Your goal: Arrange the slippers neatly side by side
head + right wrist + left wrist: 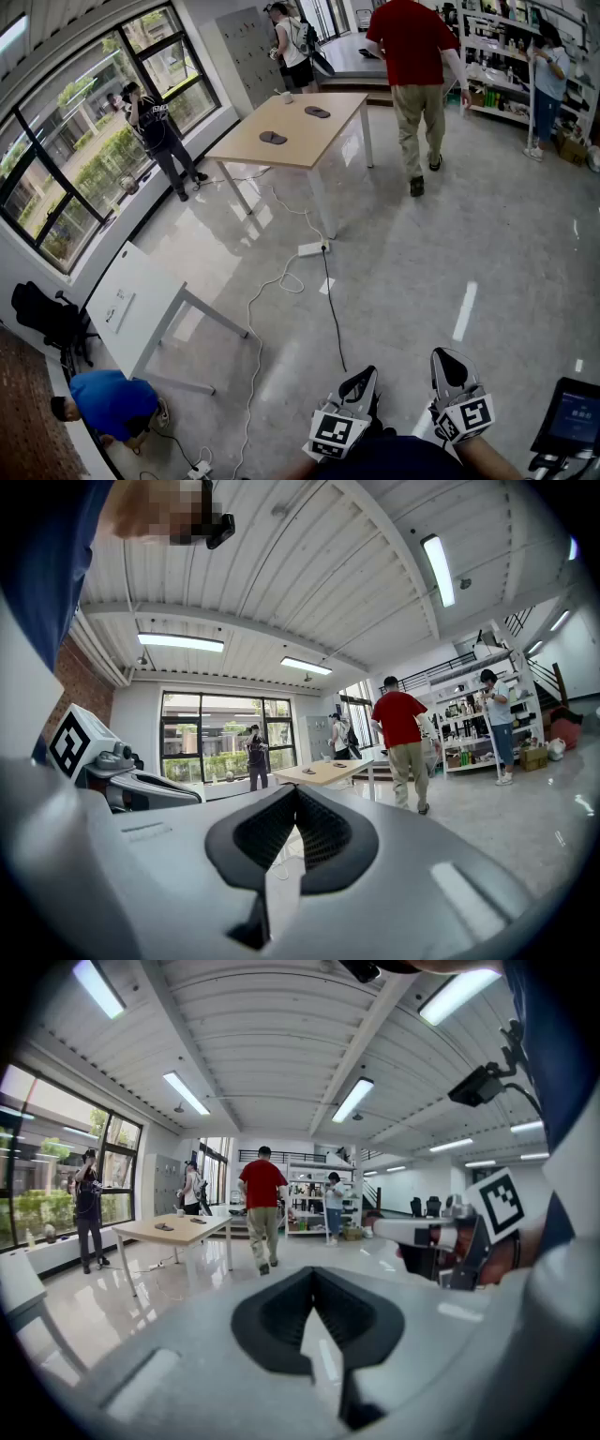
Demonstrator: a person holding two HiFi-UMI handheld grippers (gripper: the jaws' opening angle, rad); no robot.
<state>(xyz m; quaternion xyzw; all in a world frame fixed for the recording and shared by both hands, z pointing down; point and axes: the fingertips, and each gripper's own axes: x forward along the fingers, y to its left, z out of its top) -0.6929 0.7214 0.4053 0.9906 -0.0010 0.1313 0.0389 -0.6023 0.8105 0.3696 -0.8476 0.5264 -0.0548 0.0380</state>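
Two dark slippers lie apart on the far wooden table (328, 141), one (273, 138) near its left end and one (317, 112) farther back. They show small in the left gripper view (163, 1226) and in the right gripper view (308, 771). My left gripper (361, 380) and right gripper (448, 366) are held close to my body at the bottom of the head view, far from the table. Both point forward over the floor. The left gripper (314, 1279) is shut with nothing in it, and the right gripper (295, 799) is shut and empty too.
A person in a red shirt (412, 56) walks away right of the table. Another person (155, 122) stands by the window, one in blue (108, 403) crouches at lower left. A power strip (311, 248) with cables lies on the floor. A white table (131, 300) stands left.
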